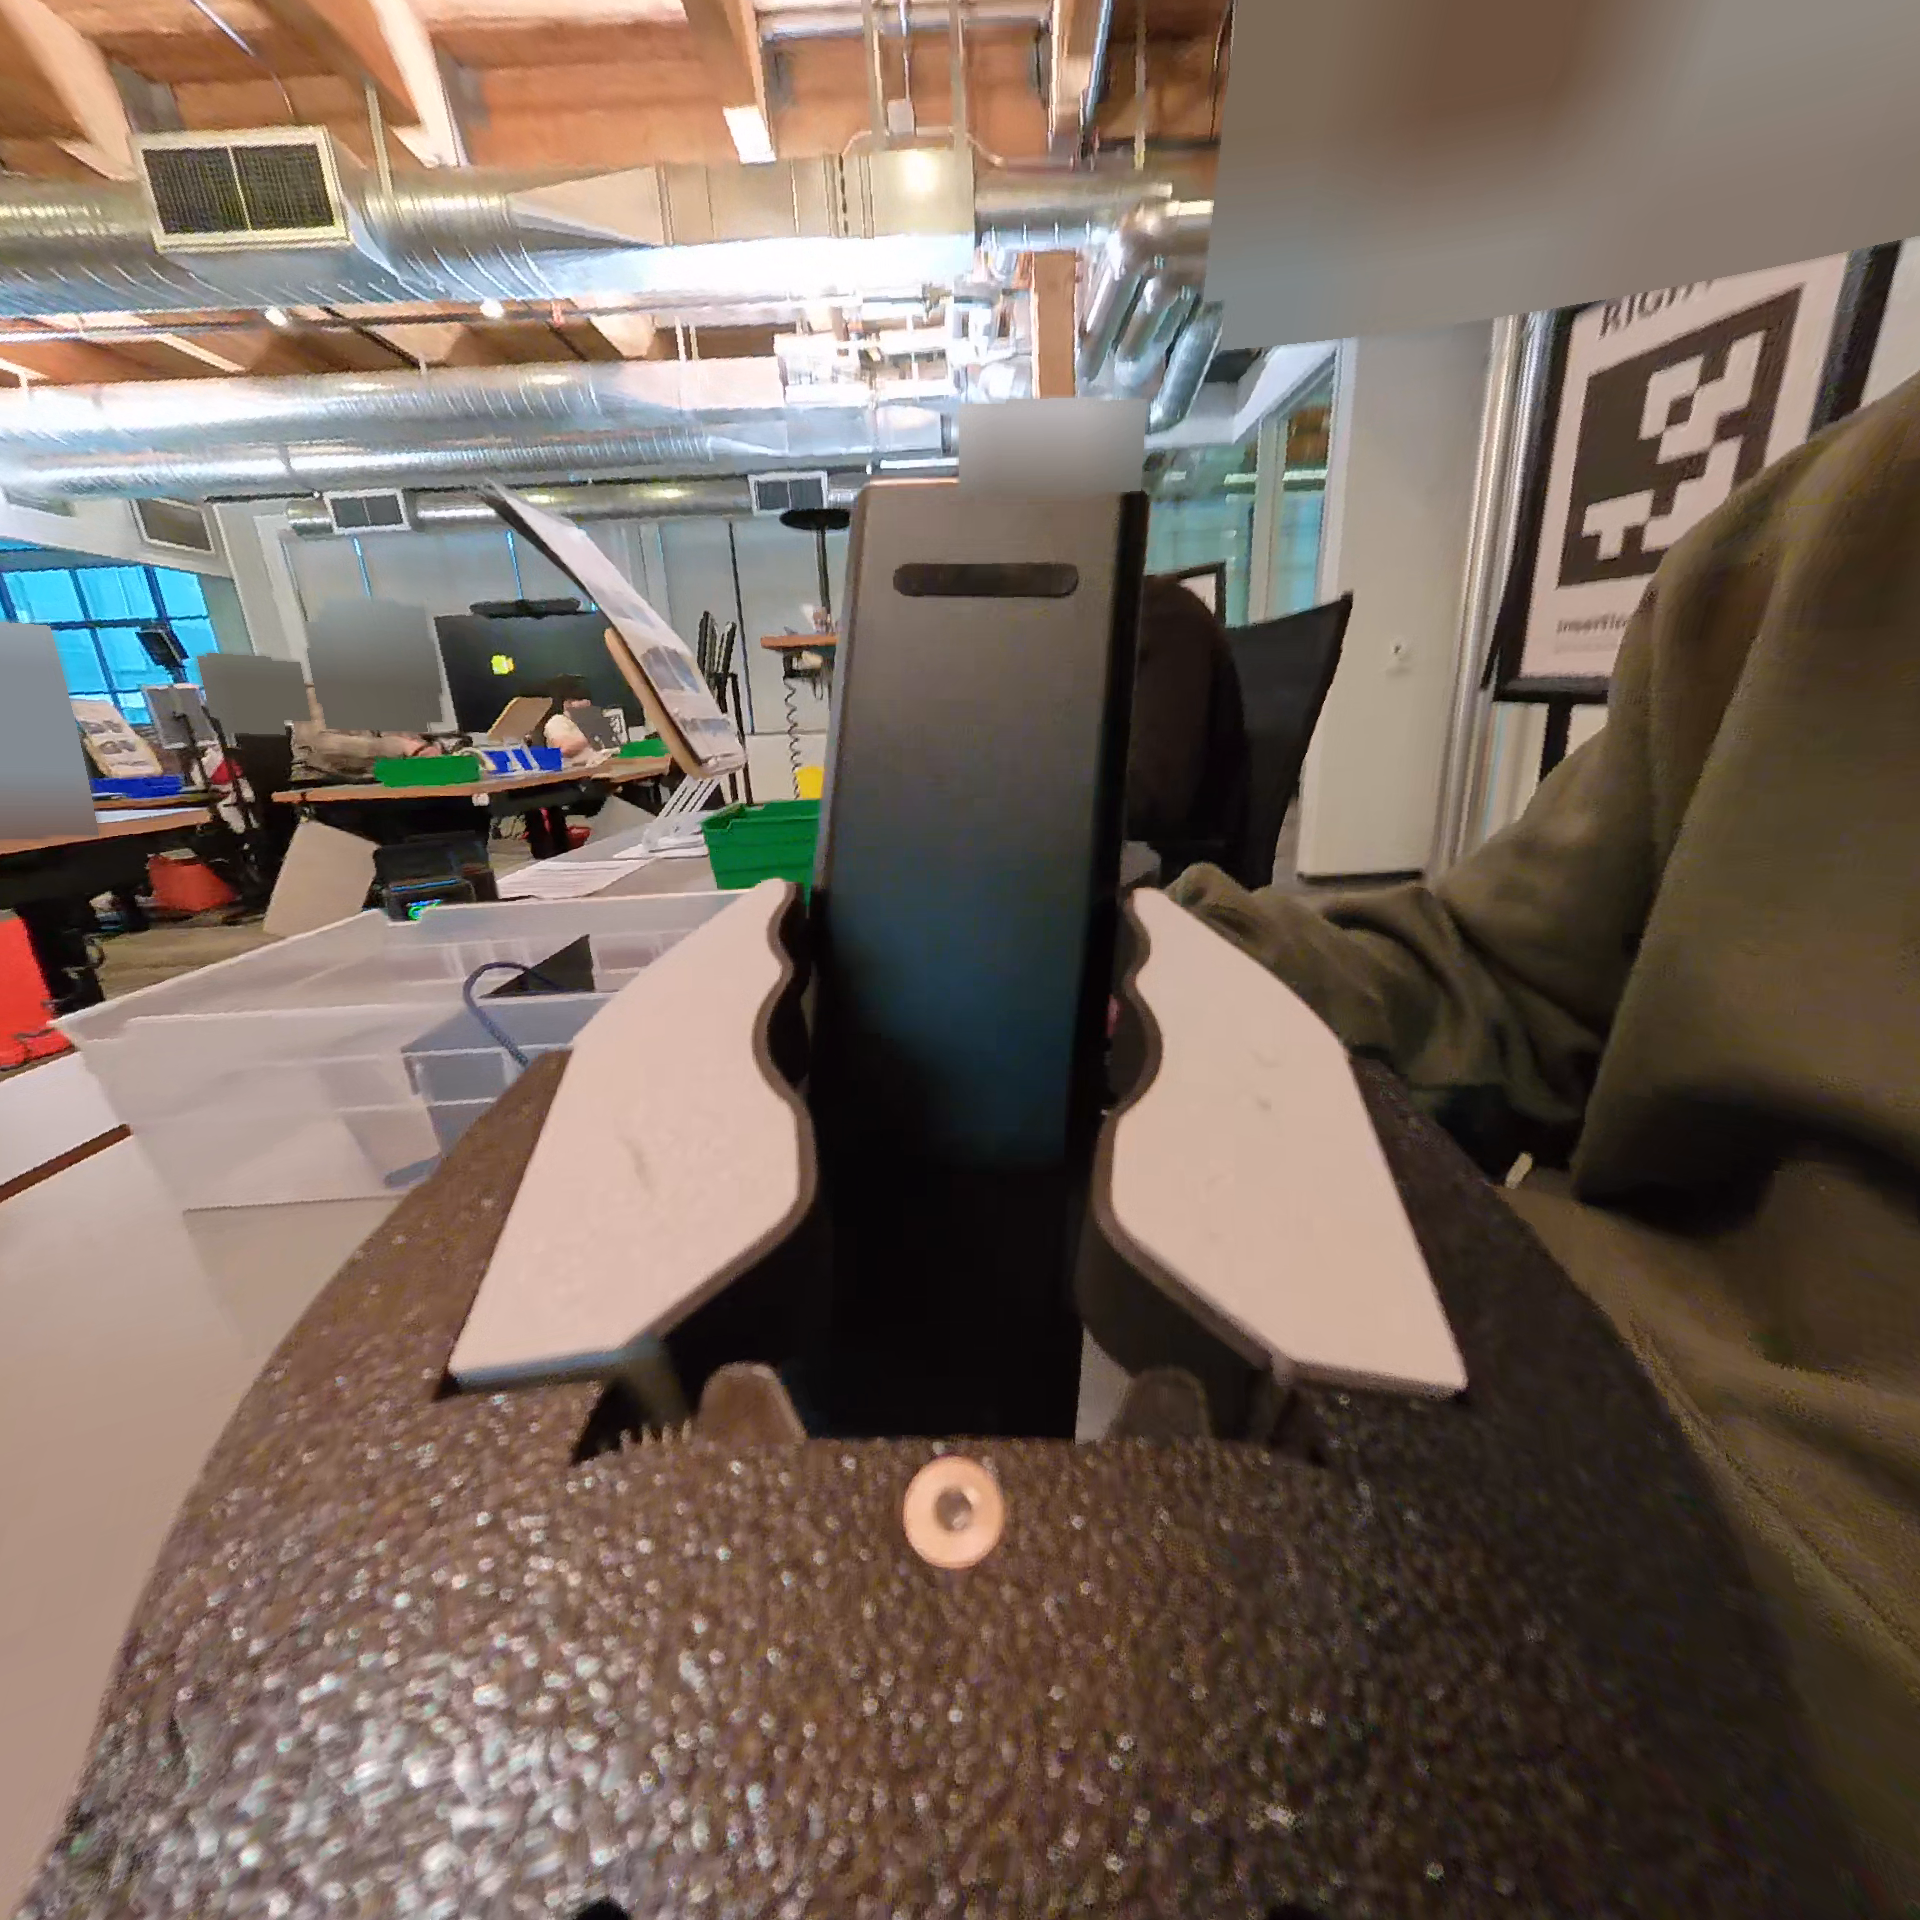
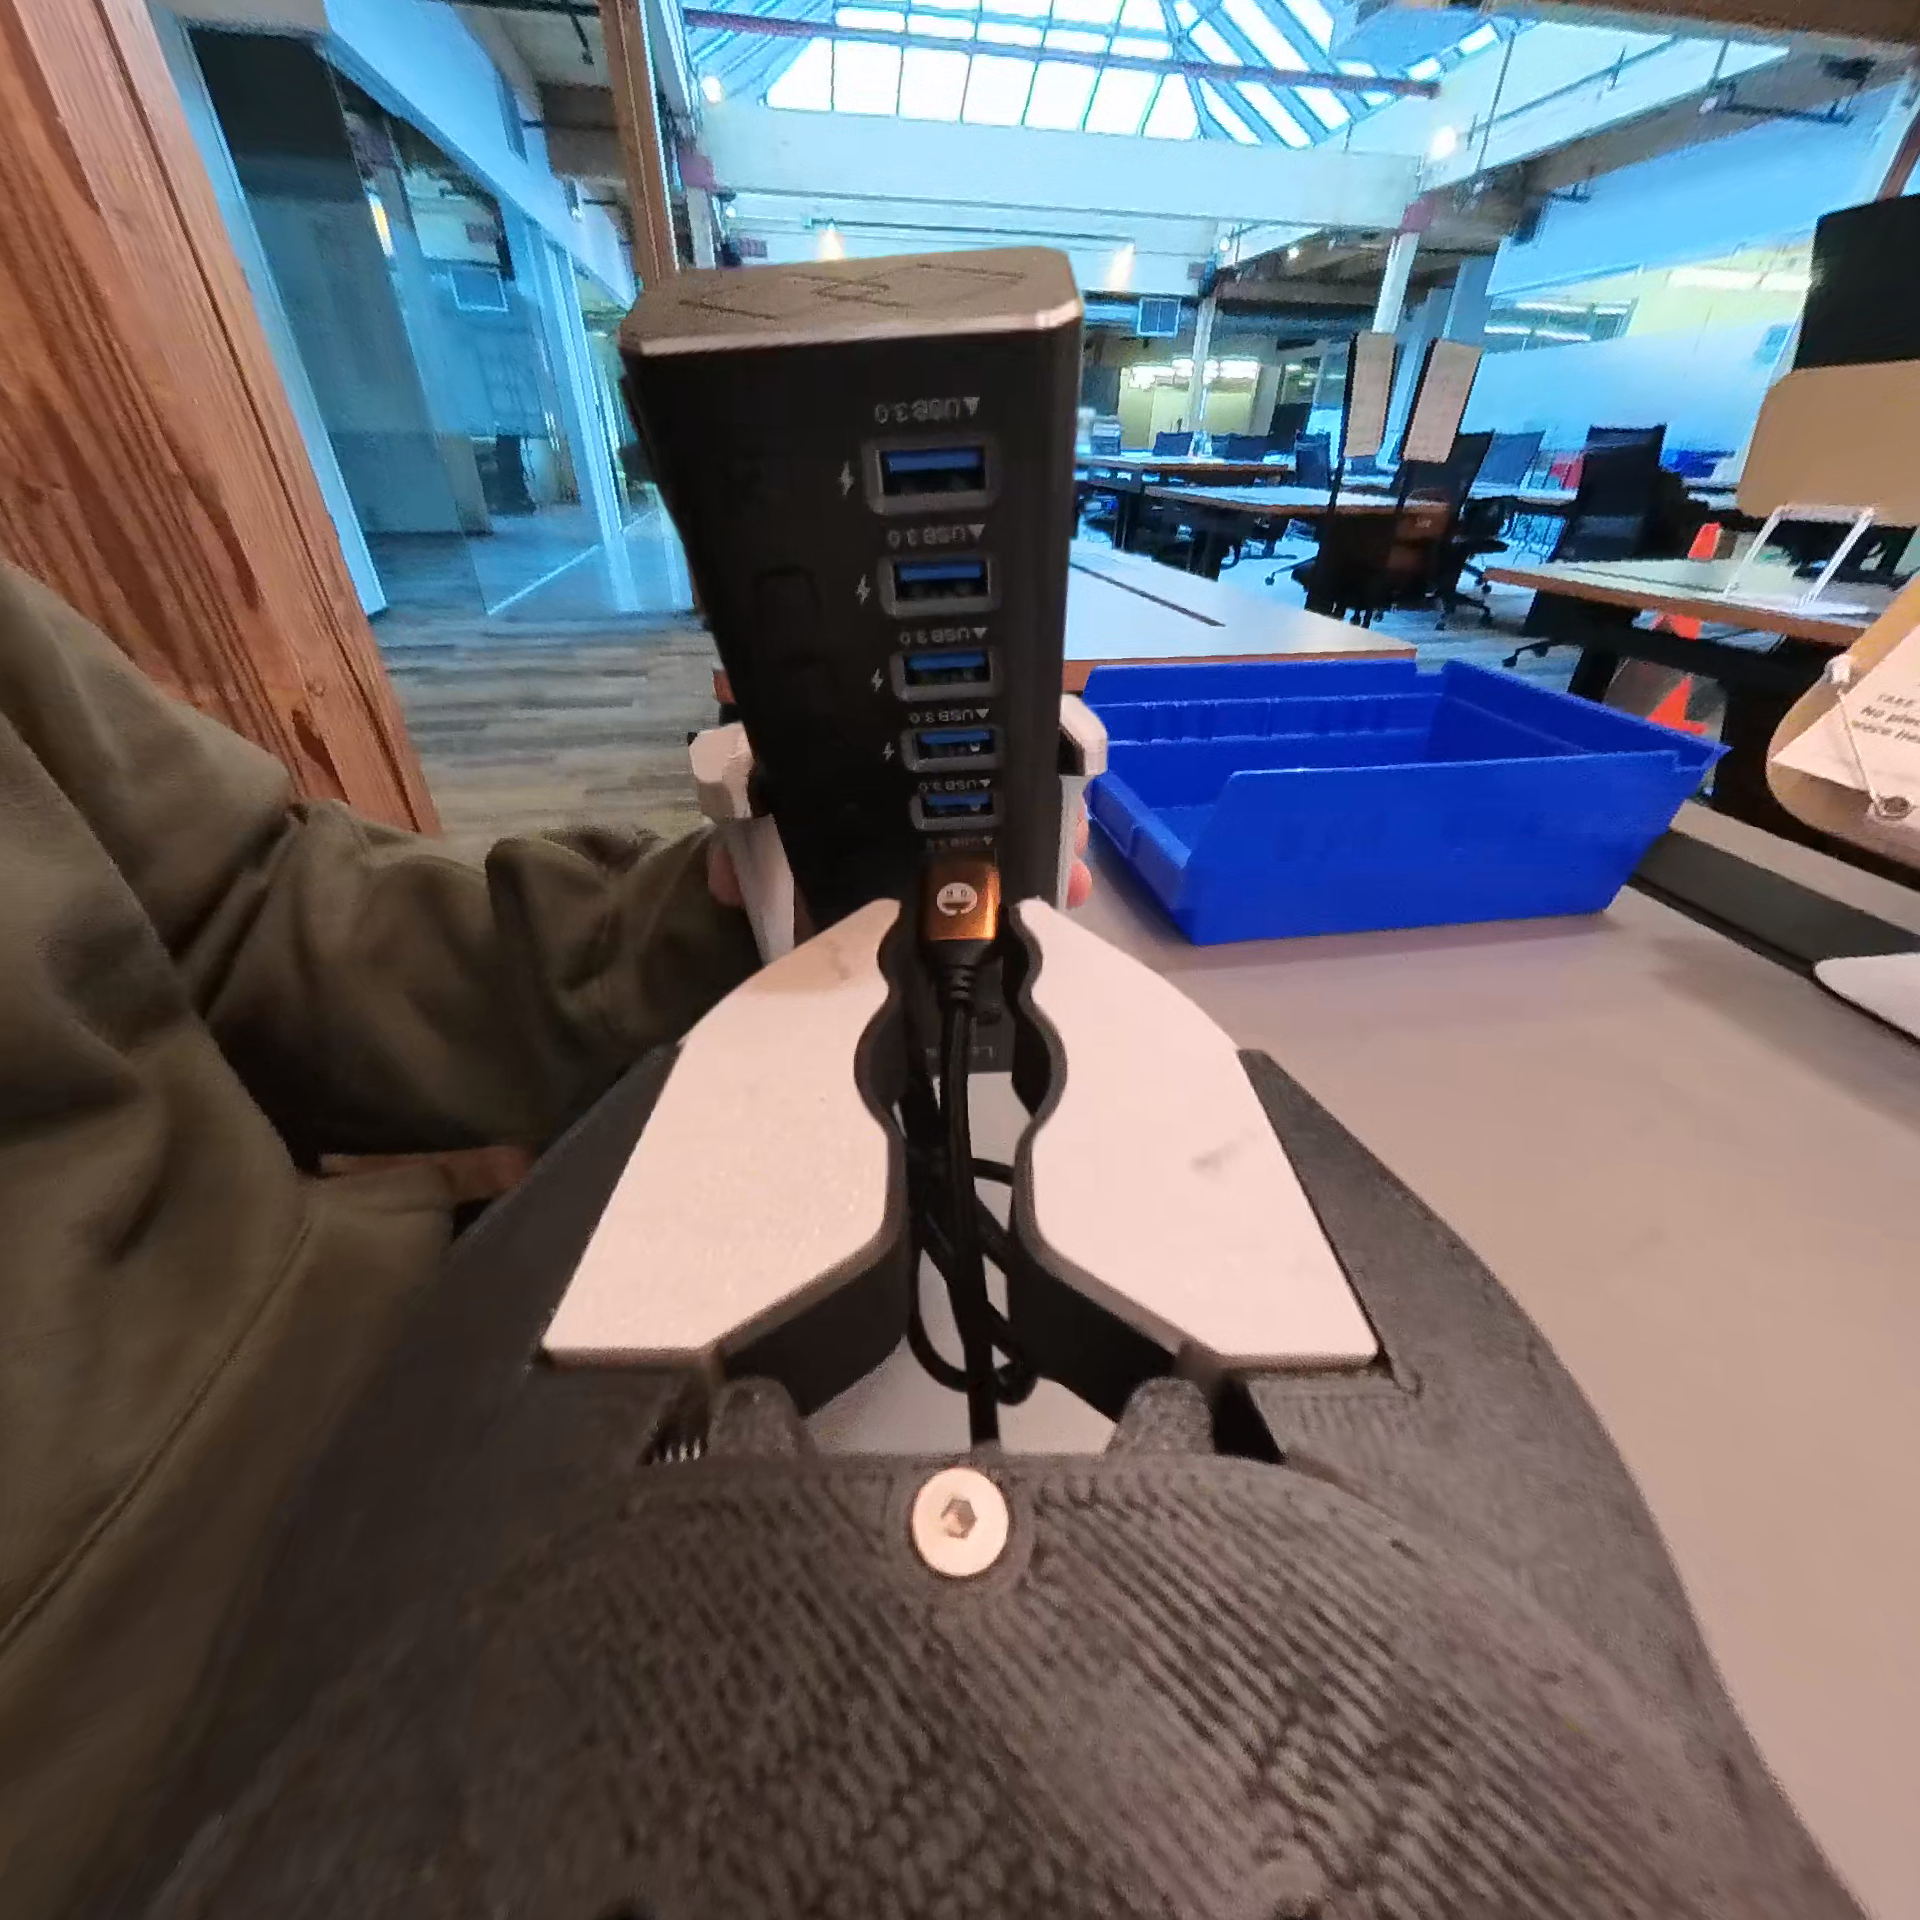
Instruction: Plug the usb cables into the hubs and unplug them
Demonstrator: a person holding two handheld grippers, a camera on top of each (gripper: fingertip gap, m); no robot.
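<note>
My left gripper (image 1: 961, 925) is shut on a black USB hub (image 1: 977, 779) and holds it upright, its plain back with one slot facing this camera. In the right wrist view the hub (image 2: 790, 499) shows a column of several blue ports, with the left gripper's white fingers (image 2: 727, 790) clamped on its sides. An orange USB plug (image 2: 961, 899) sits in the lowest visible port. My right gripper (image 2: 958, 920) is closed around that plug. Its black cable (image 2: 961, 1195) loops down between my fingers.
A blue bin (image 2: 1403, 800) stands on the grey table (image 2: 1558, 1143) just right of the hub. A clear plastic bin (image 1: 312, 1018) and a green bin (image 1: 764, 836) lie beyond on the left. An olive sleeve (image 1: 1714, 935) and a wooden post (image 2: 156, 416) are close by.
</note>
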